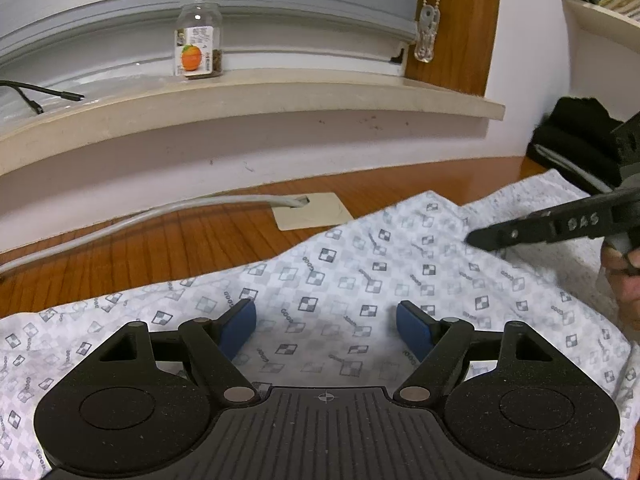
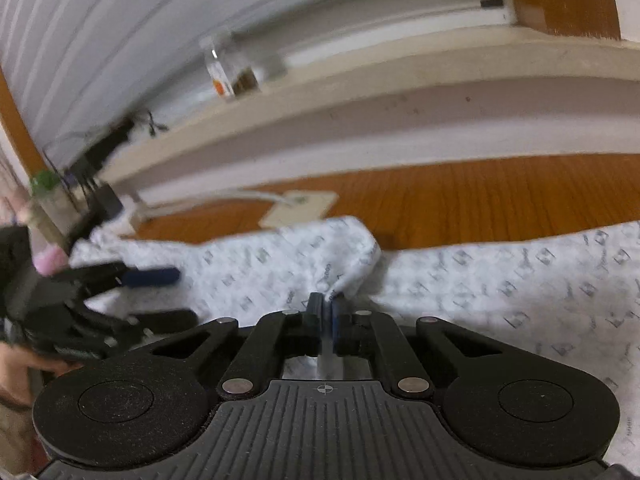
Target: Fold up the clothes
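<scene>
Pinching a raised fold of the patterned white garment (image 2: 352, 256) between closed right gripper (image 2: 327, 304) pads, with left gripper (image 1: 326, 322) spread wide and empty just above cloth lying rumpled across the wooden table (image 1: 160, 240) ahead, folding apparently midway, not yet neat.

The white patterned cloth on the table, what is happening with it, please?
A person is folding the patterned cloth on the wooden table, with one handheld tool in each hand. The right tongs are shut on a raised fold of the cloth. The left tongs are open above the cloth and hold nothing. The cloth is not yet neatly folded. The right view is blurred.
</scene>
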Demonstrator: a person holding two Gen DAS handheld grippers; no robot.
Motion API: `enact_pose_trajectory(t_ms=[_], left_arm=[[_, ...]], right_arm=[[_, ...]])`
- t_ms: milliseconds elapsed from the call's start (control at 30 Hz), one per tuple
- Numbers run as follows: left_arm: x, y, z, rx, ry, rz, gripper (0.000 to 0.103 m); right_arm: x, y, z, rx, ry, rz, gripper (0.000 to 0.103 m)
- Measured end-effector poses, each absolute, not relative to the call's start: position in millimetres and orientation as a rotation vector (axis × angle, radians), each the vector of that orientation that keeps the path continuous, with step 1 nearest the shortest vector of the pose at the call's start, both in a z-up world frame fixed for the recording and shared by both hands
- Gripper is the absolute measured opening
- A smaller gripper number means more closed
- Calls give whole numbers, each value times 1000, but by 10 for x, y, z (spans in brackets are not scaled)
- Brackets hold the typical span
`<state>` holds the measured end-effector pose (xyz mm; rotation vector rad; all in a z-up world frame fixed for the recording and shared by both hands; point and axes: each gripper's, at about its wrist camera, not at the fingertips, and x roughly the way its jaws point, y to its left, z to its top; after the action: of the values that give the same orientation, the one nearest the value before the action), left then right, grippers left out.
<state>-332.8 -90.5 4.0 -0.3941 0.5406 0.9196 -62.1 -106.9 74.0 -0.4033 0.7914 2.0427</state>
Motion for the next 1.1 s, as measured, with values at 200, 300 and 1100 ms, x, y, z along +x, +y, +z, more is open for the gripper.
enact_pose_trajectory(t_ms=[200, 300, 1100], left_arm=[[-3425, -895, 55, -438, 488, 942, 80], [-3474, -908, 73, -447, 454, 959, 80], [-3660, -873, 124, -510, 359, 990, 80]], right_arm=[[-863, -1384, 1031, -368, 661, 2154, 5], [-1101, -1684, 1096, -443, 600, 2270, 5], [-737, -923, 633, -683, 419, 1931, 19]])
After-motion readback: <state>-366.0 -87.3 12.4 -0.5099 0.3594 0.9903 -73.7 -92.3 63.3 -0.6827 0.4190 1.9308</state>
